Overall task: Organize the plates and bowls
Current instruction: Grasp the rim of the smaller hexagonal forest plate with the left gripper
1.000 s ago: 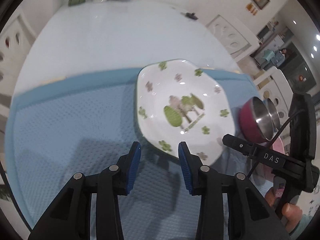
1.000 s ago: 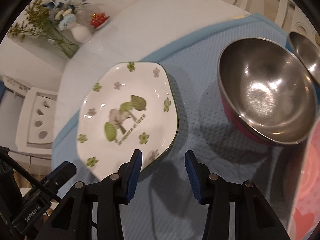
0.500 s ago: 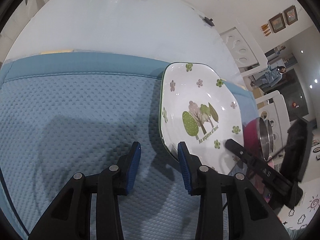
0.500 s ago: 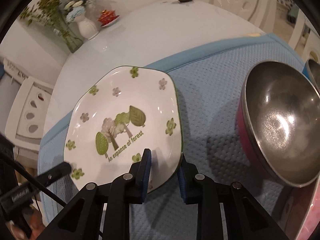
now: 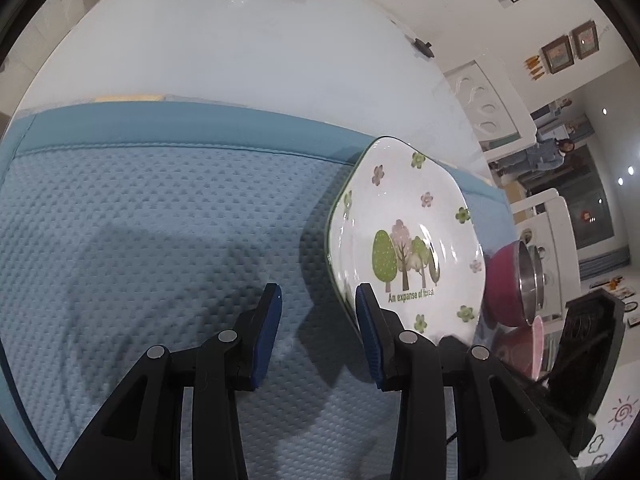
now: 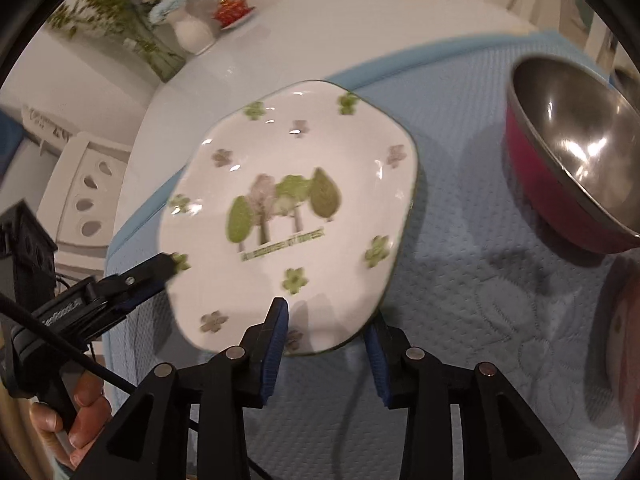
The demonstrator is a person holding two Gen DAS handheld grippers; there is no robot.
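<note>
A white plate with green trees and flowers (image 6: 296,208) is held tilted above the blue mat. My right gripper (image 6: 326,328) is shut on the plate's near rim, one pad on top, one beneath. The plate also shows in the left wrist view (image 5: 408,240), standing on edge at the right. My left gripper (image 5: 318,320) is open and empty just left of the plate, over the mat; its finger (image 6: 140,276) shows by the plate's left edge in the right wrist view. A steel bowl with a magenta outside (image 6: 576,160) sits at the right.
The blue textured mat (image 5: 140,240) covers the near part of a white round table (image 5: 240,48). A second steel bowl (image 5: 538,280) nests behind the first. A pink plate (image 6: 624,344) lies at the right edge. A vase of flowers (image 6: 160,20) and a red dish (image 6: 232,10) stand far back.
My right gripper has lifted and tilted the plate up off the mat. The left gripper has shifted left, so the plate sits further right in its view.
</note>
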